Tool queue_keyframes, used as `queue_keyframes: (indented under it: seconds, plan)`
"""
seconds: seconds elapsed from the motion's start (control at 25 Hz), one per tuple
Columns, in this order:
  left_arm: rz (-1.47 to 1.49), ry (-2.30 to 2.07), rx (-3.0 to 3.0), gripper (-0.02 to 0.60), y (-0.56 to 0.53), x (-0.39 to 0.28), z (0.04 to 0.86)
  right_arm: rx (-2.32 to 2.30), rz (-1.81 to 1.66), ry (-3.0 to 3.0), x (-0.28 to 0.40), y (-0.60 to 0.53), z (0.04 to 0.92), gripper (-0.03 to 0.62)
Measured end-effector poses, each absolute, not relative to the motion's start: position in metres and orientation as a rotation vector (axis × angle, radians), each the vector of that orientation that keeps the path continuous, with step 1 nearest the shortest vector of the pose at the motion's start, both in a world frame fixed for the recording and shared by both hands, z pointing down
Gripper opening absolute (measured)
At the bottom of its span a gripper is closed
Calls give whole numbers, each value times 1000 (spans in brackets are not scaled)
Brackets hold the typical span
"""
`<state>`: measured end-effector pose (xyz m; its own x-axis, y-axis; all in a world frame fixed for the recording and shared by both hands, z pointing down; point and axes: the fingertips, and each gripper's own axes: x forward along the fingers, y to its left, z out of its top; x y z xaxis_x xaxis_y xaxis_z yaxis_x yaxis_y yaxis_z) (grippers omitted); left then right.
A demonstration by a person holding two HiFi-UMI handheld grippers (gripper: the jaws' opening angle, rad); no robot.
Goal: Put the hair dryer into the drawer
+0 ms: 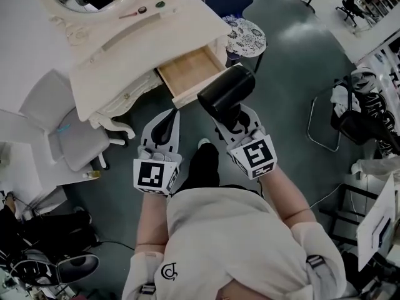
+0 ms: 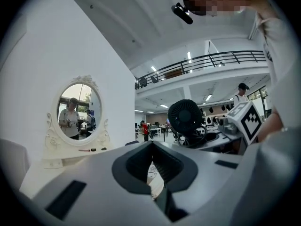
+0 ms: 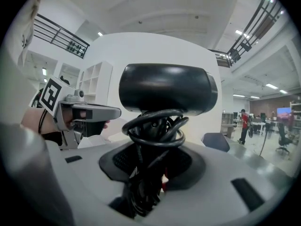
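R tongs (image 3: pixel 153 166) part-open, clamped on hair dryer (image 1: pixel 226 92) handle w/ cord (image 3: pixel 155 126) coiled round it; barrel sits crosswise above the jaws. L tongs (image 1: pixel 169 120) all but closed, empty. Both held out front, side by side, approx level, pointing twd open drawer (image 1: pixel 187 70). Hair dryer in air, just beside drawer's front corner.

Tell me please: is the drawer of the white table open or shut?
Open. The drawer stands pulled out of the white table, and its bare wooden bottom shows.
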<state>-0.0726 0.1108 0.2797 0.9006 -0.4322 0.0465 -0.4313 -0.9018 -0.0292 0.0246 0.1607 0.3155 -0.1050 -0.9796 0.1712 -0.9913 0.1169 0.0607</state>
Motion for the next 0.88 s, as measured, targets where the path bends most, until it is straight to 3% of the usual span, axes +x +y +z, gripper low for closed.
queue_keyframes:
  seconds: [0.4,0.88]
  plan:
    - [-7,691,-3042,11,-21,0,270,1890,122,-2245,89,24,321,158]
    - [-84,1042,-2997,11,-118,11,304,1619,158,-2355,117,-88,356,158]
